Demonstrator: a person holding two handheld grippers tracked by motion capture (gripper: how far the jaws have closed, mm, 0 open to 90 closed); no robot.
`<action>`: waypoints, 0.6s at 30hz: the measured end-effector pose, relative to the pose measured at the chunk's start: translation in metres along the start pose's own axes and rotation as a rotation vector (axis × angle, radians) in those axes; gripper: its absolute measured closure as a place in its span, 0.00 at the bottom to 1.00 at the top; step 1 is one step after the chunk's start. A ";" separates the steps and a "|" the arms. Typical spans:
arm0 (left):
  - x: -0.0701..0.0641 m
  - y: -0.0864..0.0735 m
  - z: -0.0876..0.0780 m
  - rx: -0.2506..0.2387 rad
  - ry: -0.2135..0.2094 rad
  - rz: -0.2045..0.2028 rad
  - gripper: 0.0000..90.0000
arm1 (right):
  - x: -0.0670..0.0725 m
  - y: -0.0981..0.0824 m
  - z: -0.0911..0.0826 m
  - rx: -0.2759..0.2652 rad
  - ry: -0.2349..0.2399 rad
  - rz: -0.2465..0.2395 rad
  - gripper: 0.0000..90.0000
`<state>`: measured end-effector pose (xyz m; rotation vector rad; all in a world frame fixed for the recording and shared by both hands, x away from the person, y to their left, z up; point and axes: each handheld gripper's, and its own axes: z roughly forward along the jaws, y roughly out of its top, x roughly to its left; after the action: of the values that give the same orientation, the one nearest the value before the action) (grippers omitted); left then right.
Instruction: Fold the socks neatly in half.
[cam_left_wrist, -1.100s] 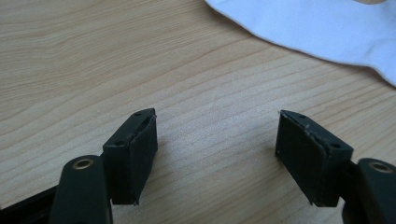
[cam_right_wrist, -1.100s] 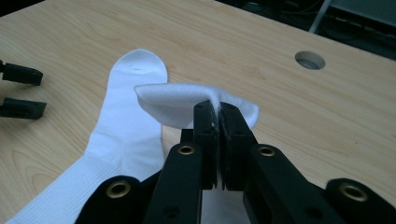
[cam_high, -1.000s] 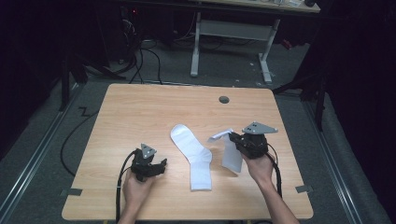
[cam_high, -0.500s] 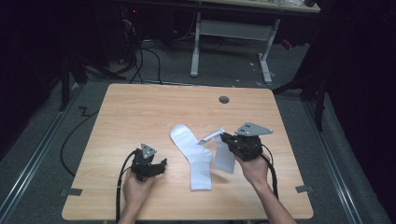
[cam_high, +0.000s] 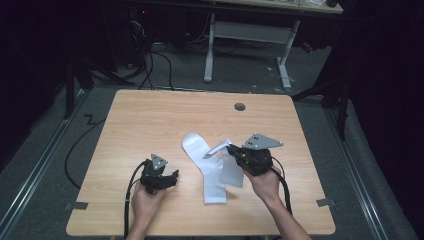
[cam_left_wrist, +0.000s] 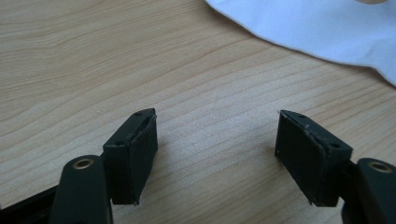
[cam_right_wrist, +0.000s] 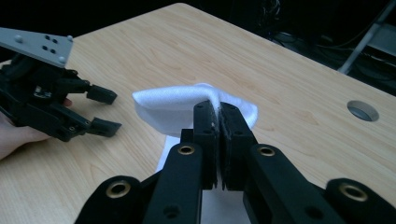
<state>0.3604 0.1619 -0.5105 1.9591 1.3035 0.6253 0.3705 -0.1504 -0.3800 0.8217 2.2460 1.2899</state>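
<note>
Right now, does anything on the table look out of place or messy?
Nothing spilled or damaged. One white sock lies flat on the table; the other sock is lifted by one edge in the shut right gripper, draping unevenly over it.

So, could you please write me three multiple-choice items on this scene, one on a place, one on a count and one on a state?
1. Where does the round hole in the table lie?
A. near the far edge
B. near the person's edge
C. under the left gripper

2. How many white socks are there?
A. one
B. two
C. four

3. How do the left gripper's jaws stand?
A. shut on a sock
B. shut on nothing
C. open over bare wood

Key:
1 A, it sits beyond the flat sock.
2 B, the right gripper pinches the lifted sock over the flat one.
3 C, wood shows between its jaws.
</note>
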 end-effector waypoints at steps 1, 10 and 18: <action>0.000 0.000 0.000 0.000 0.000 0.000 0.33 | 0.001 0.000 0.000 -0.007 0.009 0.004 0.96; 0.000 0.000 0.000 0.000 0.000 0.000 0.33 | 0.015 0.000 0.003 -0.022 0.067 0.001 0.96; 0.000 0.000 0.000 -0.001 0.000 -0.001 0.33 | 0.027 -0.003 0.008 -0.028 0.129 0.021 0.96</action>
<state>0.3604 0.1618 -0.5106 1.9580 1.3042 0.6252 0.3551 -0.1284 -0.3887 0.7739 2.3185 1.4183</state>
